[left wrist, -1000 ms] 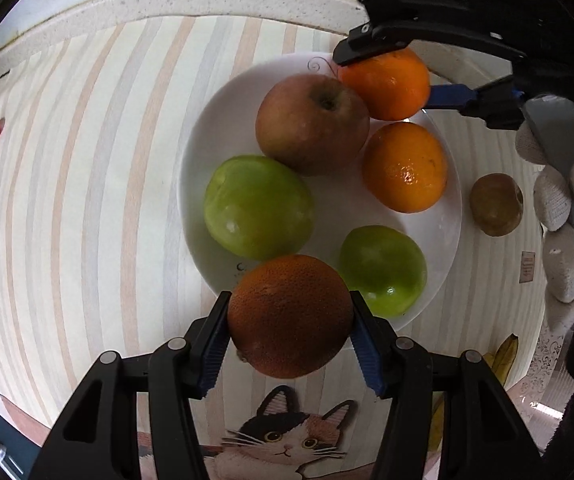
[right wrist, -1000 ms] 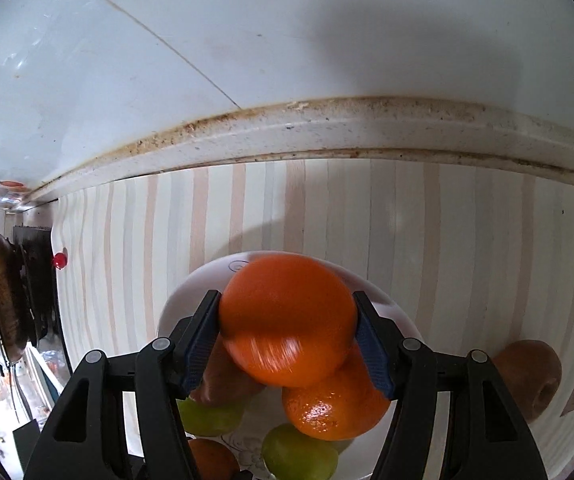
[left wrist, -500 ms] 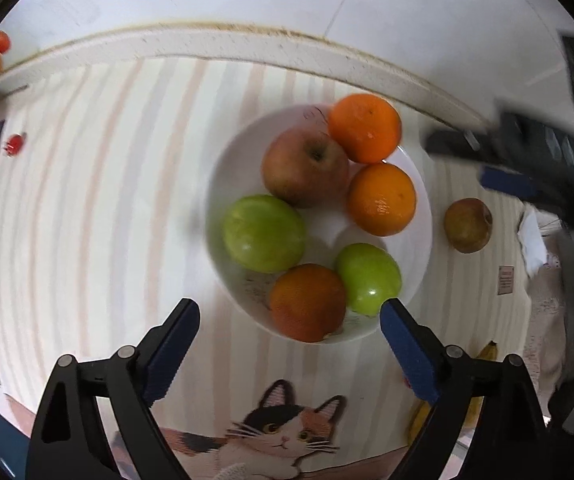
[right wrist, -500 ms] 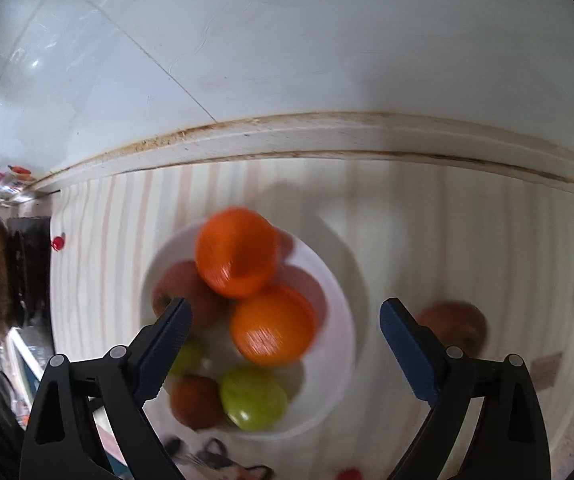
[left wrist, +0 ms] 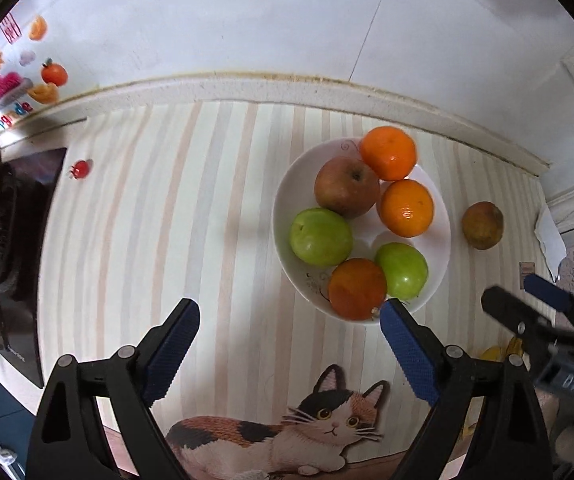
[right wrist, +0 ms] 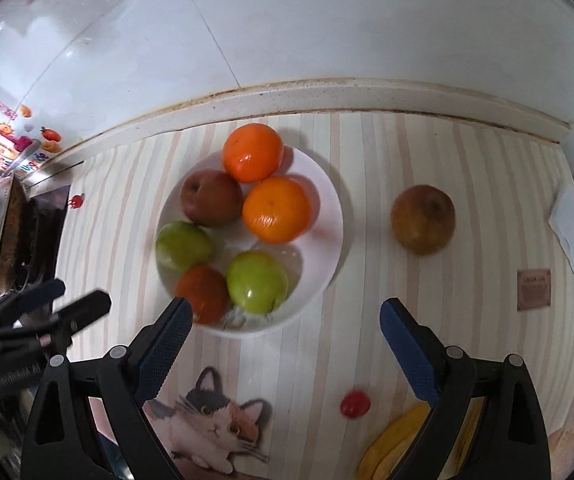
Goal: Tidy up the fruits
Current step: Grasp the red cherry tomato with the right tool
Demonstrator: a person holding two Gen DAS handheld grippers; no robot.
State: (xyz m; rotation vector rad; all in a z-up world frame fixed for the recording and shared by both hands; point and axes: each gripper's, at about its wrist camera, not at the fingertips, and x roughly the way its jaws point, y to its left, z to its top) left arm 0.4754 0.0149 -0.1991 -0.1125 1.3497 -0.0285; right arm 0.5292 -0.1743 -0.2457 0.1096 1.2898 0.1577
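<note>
Left wrist view: left gripper (left wrist: 289, 346) spread wide and empty above the striped mat (left wrist: 147, 220), nothing between the blue pads. White plate (left wrist: 283, 216) near the back wall, loaded with six fruits: red apple (left wrist: 346, 187), two oranges (left wrist: 388, 153) (left wrist: 407, 208), two green apples (left wrist: 321, 236) (left wrist: 401, 271), and a darker orange (left wrist: 357, 289) at the near rim. Brown fruit (left wrist: 482, 225) alone on the mat, just right of the plate. Yellow banana (left wrist: 513, 348) partly hidden behind the right gripper (left wrist: 527, 304) at the edge. Letters "DAS" legible upside down on that gripper's body; colourful wall stickers at left with writing too small to read. Cartoon cat (left wrist: 287, 436) printed on the mat.

Right wrist view: right gripper (right wrist: 283, 346) likewise wide apart, holding nothing. Same six fruits on the plate (right wrist: 327, 200). Still off the plate: brown fruit (right wrist: 423, 219), banana (right wrist: 391, 448) at the near edge, and a small red tomato-like item (right wrist: 355, 403) beside it, real or printed impossible to tell. Brown label (right wrist: 533, 290) on the mat, text unreadable. Task judged well advanced, a few pieces apparently left to gather.
</note>
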